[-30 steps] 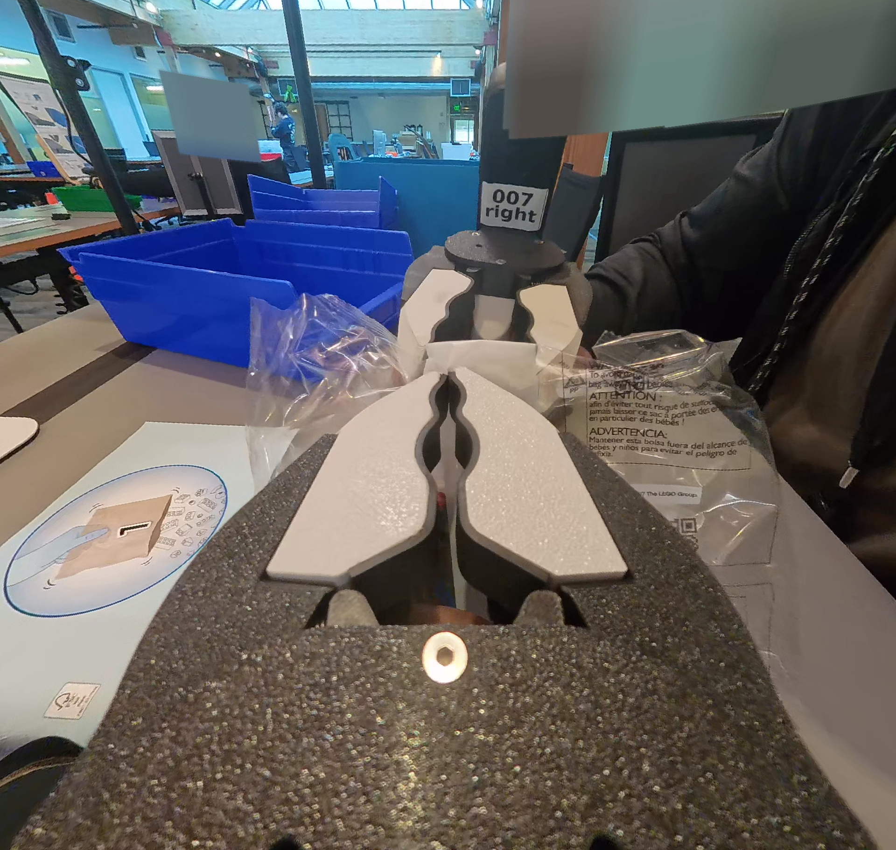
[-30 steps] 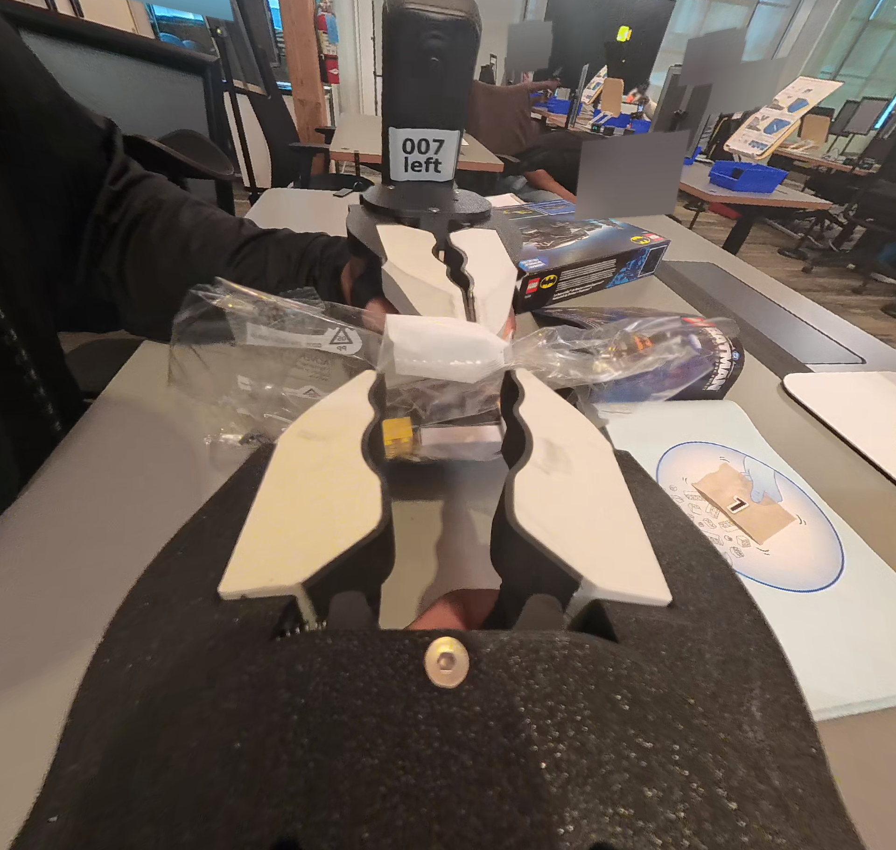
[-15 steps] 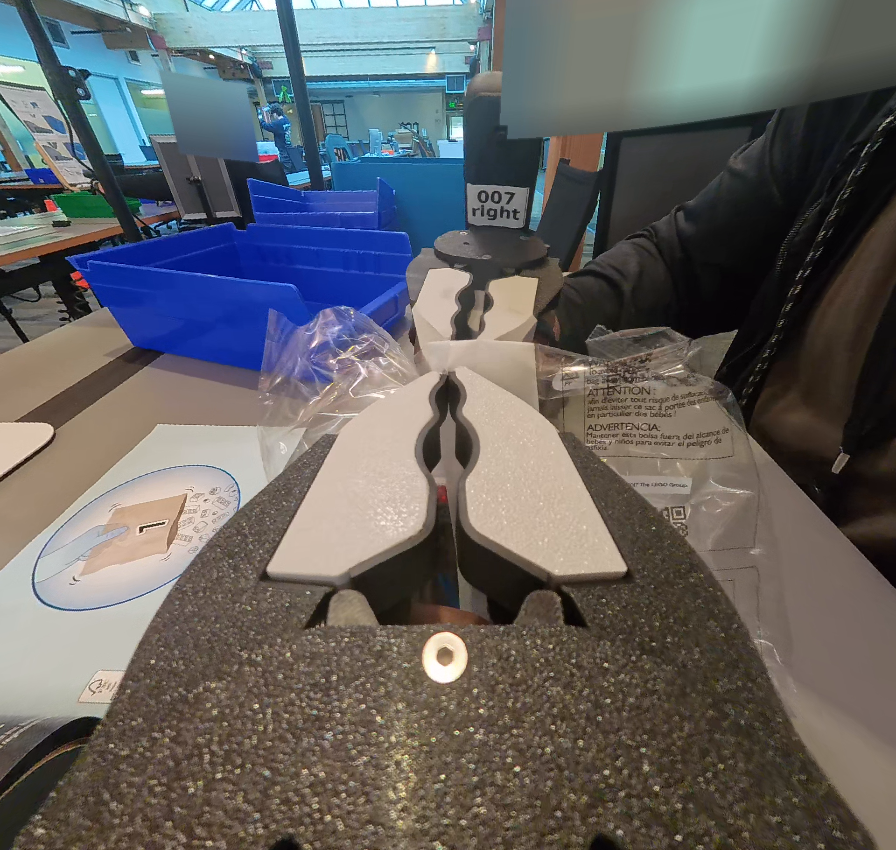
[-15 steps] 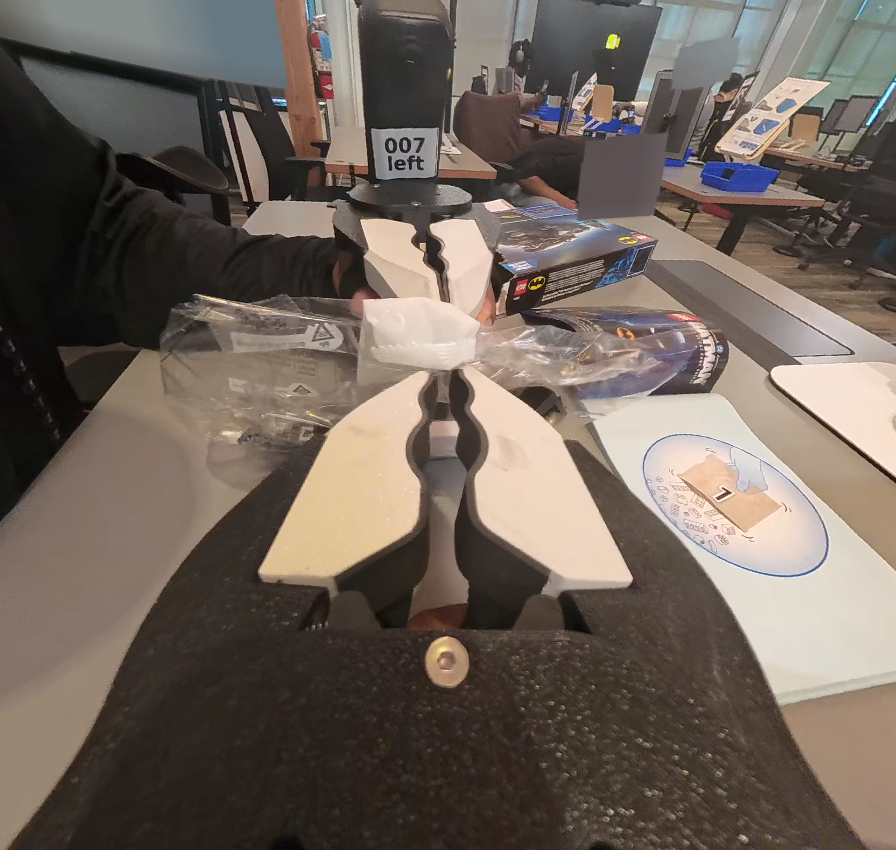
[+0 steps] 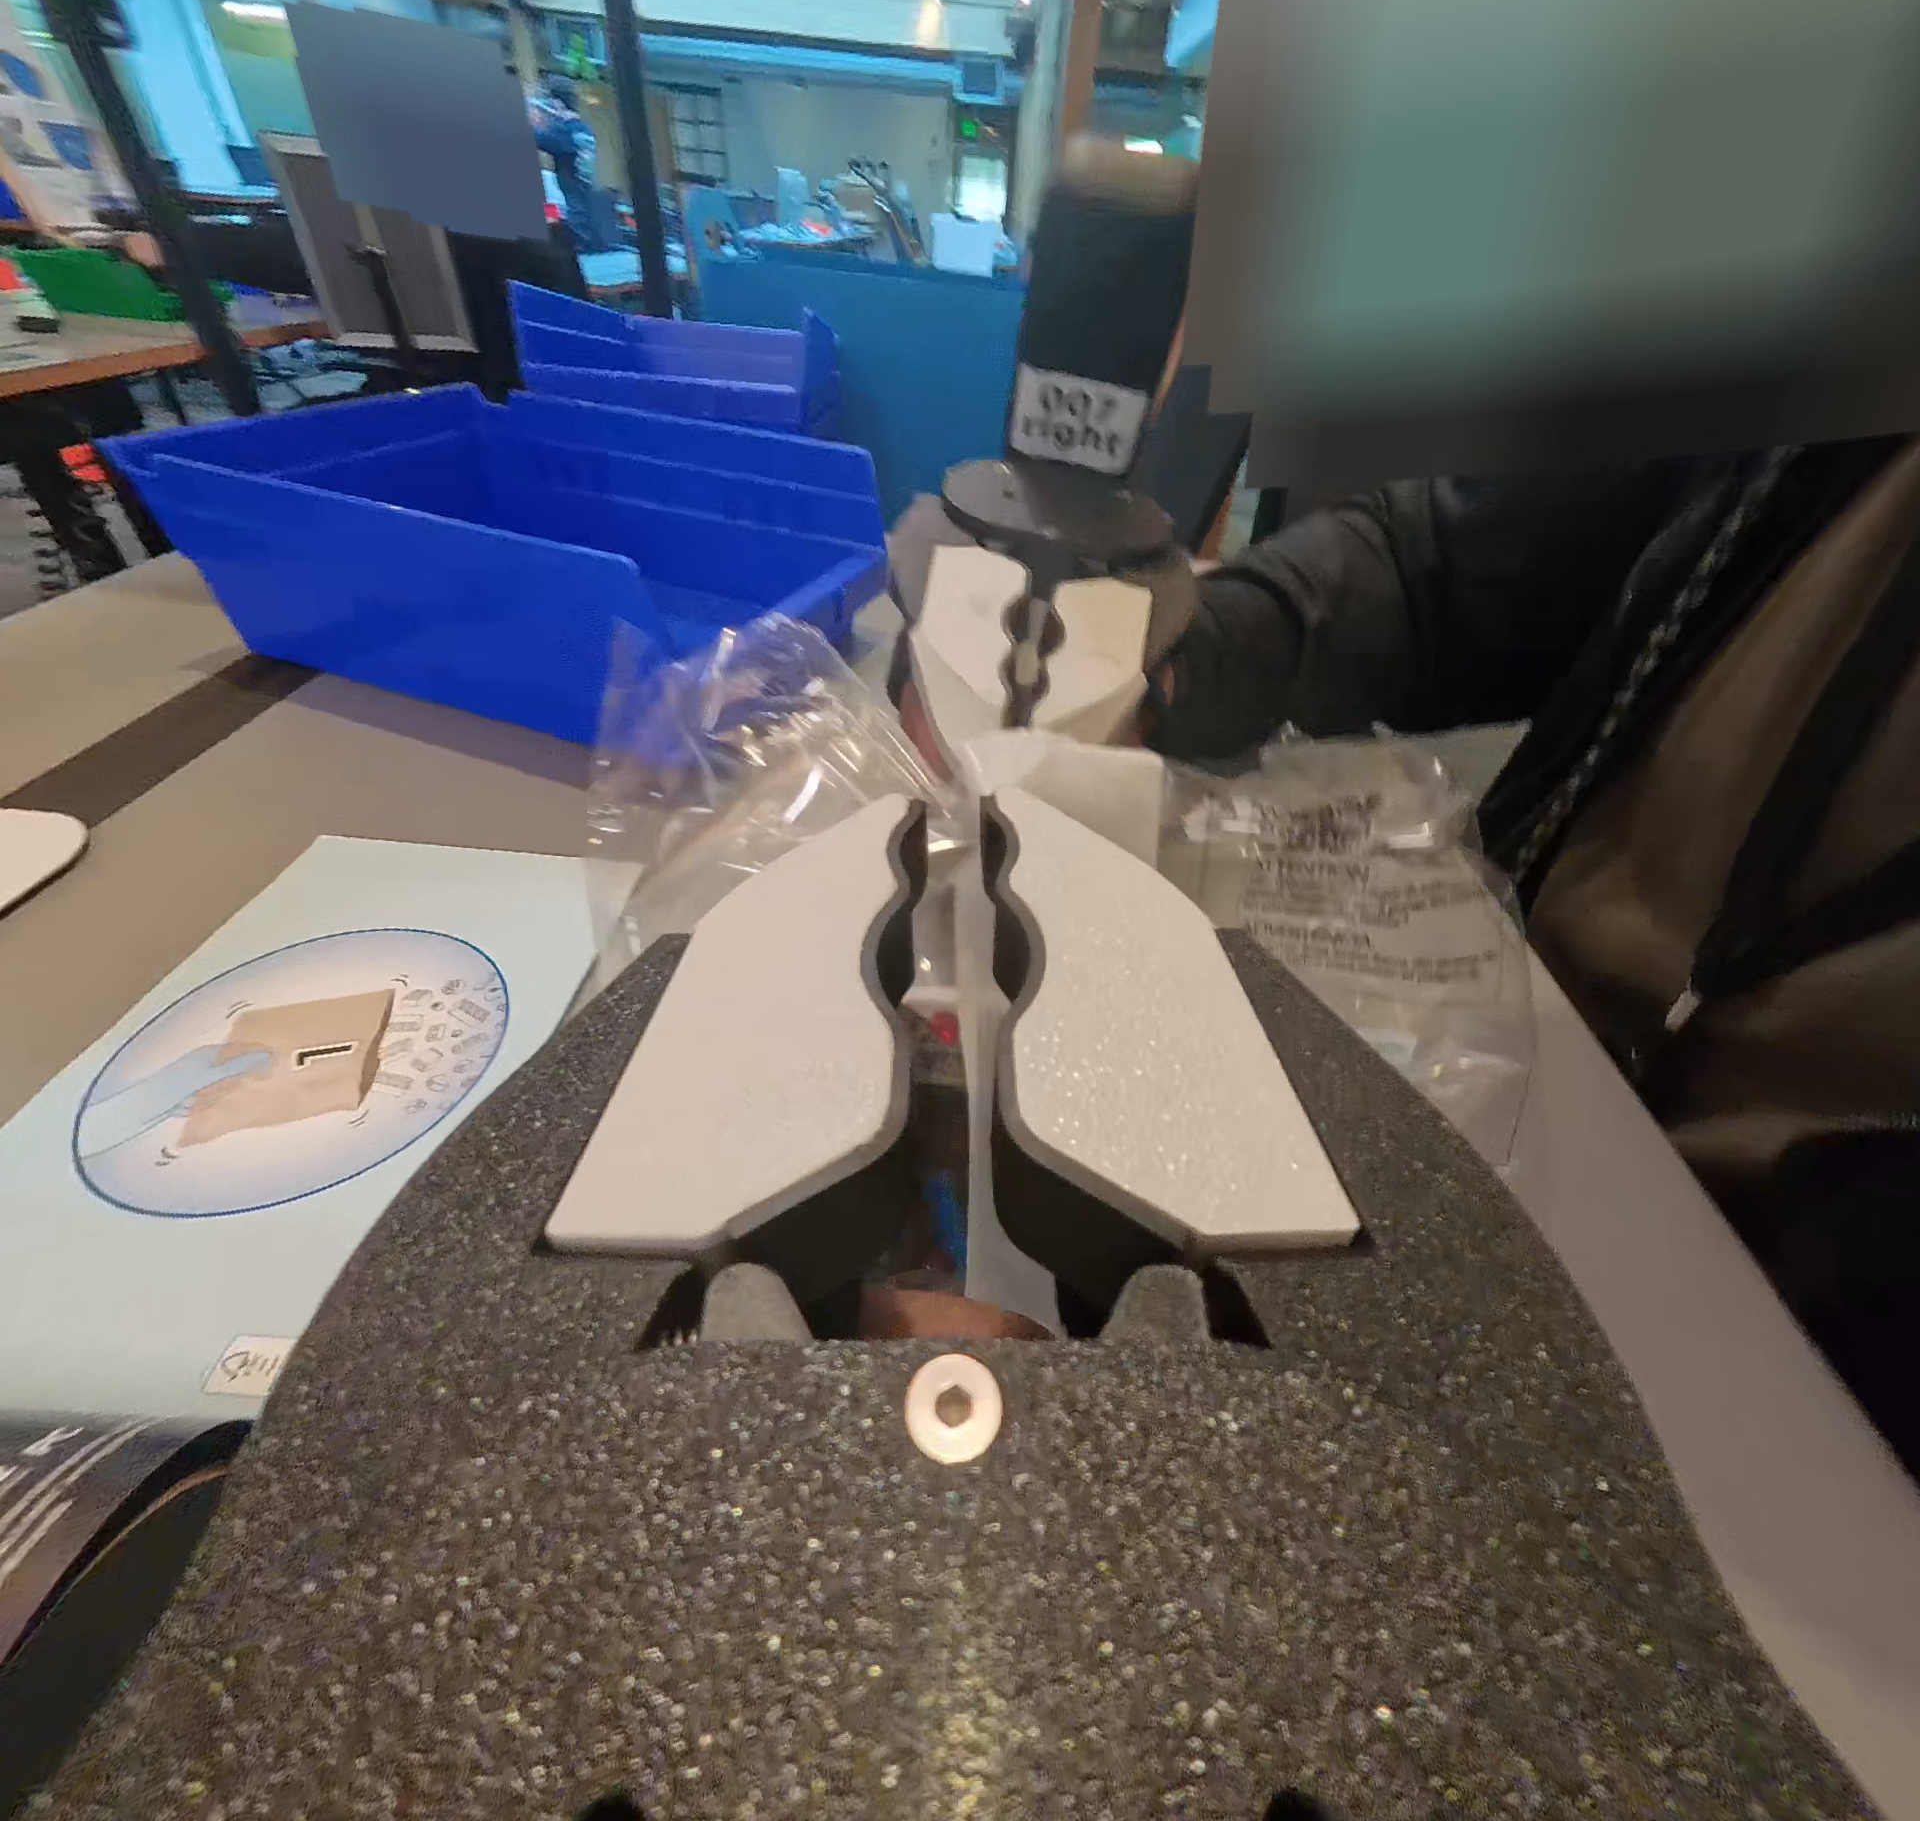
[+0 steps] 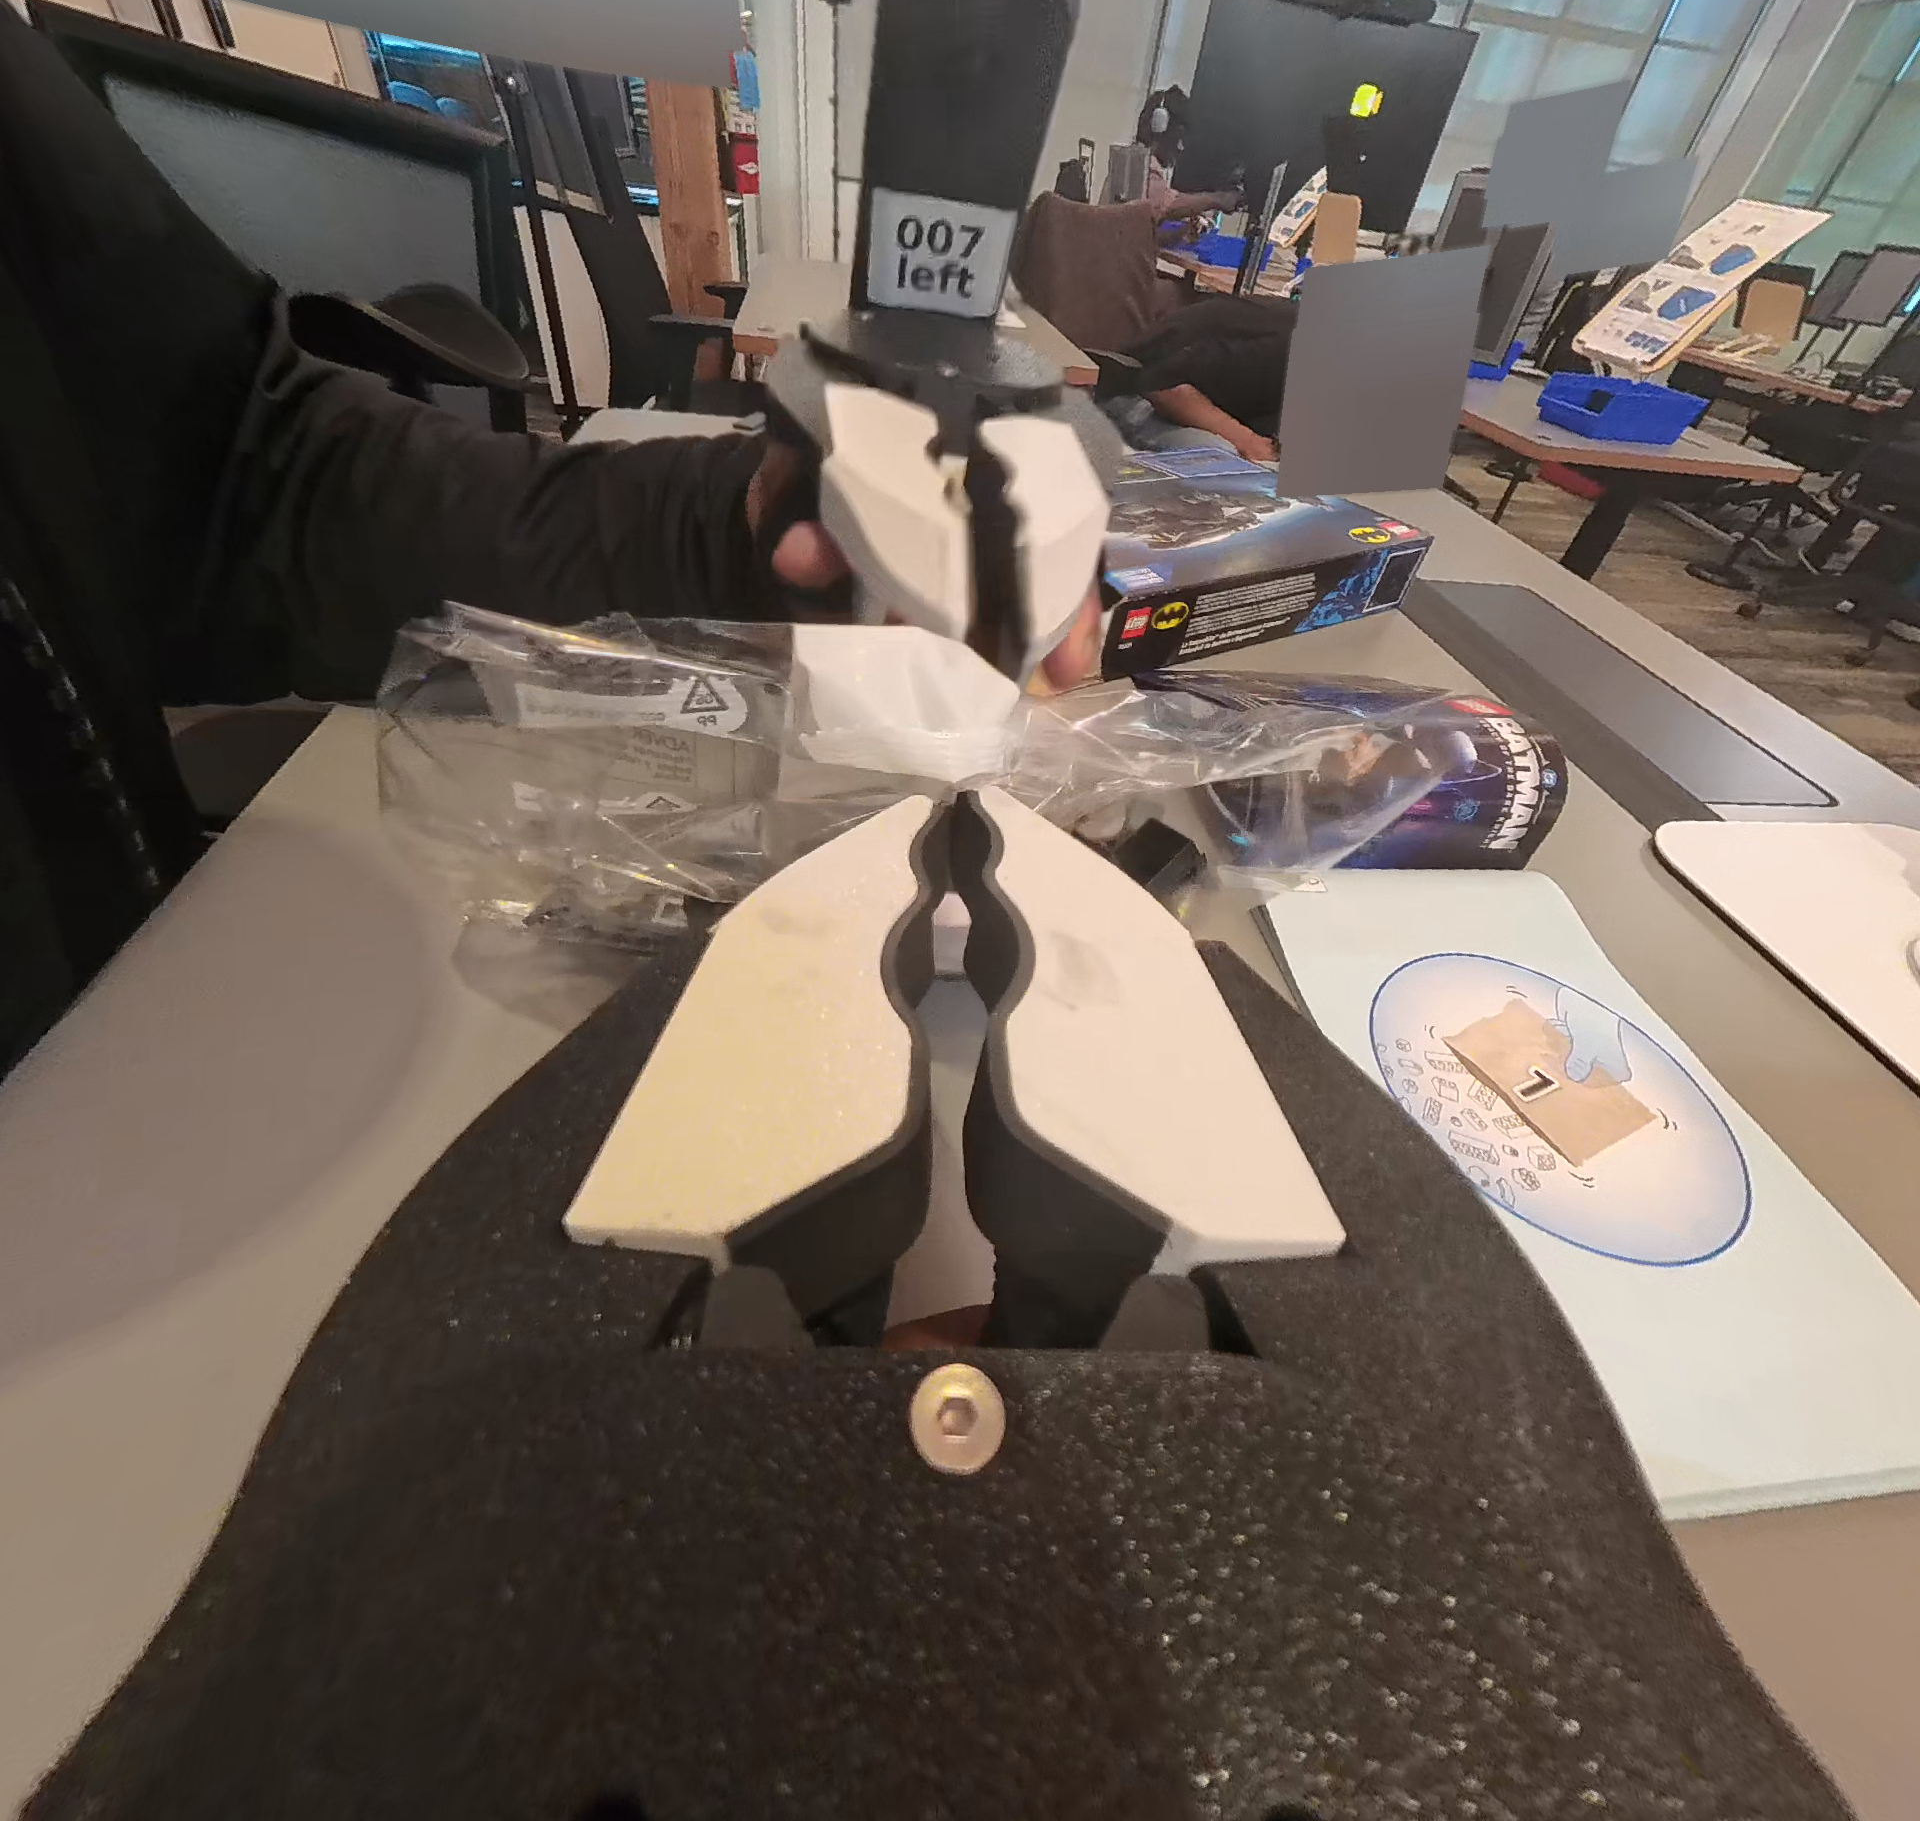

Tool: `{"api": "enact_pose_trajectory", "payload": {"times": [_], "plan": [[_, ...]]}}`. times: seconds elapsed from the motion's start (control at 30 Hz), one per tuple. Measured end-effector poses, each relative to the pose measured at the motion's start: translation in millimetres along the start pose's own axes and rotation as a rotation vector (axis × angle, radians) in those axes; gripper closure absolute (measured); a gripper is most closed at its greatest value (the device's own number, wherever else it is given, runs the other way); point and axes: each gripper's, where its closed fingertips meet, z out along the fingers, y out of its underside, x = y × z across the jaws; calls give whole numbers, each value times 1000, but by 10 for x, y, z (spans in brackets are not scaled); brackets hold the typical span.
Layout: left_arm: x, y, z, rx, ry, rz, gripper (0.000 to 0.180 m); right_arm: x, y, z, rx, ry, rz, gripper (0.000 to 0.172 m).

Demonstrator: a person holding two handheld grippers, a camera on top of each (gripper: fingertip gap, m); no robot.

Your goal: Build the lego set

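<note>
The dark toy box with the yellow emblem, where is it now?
In the right wrist view, the dark toy box lies on the table, right of centre, just behind the clear plastic bag and beside the left gripper.

A clear plastic bag (image 6: pixel 623 763) with a white paper strip (image 6: pixel 904 711) at its middle hangs stretched between the two claws, above the counter (image 6: pixel 208 1096). The right claw (image 6: pixel 958 807) pinches the bag just below the strip, tips closed on the film. The left claw (image 5: pixel 954 815) stands slightly parted, film and strip running through its gap. Either side of the claws the crinkled bag bulges out, printed on one side, small dark pieces inside.
</note>
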Motion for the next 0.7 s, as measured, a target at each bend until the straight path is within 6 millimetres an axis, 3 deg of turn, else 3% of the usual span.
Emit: {"api": "enact_pose_trajectory", "payload": {"times": [0.07,0.17,0.33,0.4,0.7], "plan": [[-37,-183,-53,64,-13,-84,167,-7,-10,6,-4,2,-12,172],[70,-369,-60,99,51,-183,164,-14,-29,26,-15,12,-32,172],[183,-139,122,-164,-10,-124,149,-35,-66,56,-37,28,-80,172],[137,-28,153,-253,-74,-97,147,-45,-70,59,-43,29,-92,172],[127,73,124,-300,-72,-64,168,-82,-43,51,-38,-5,-69,172]]}}
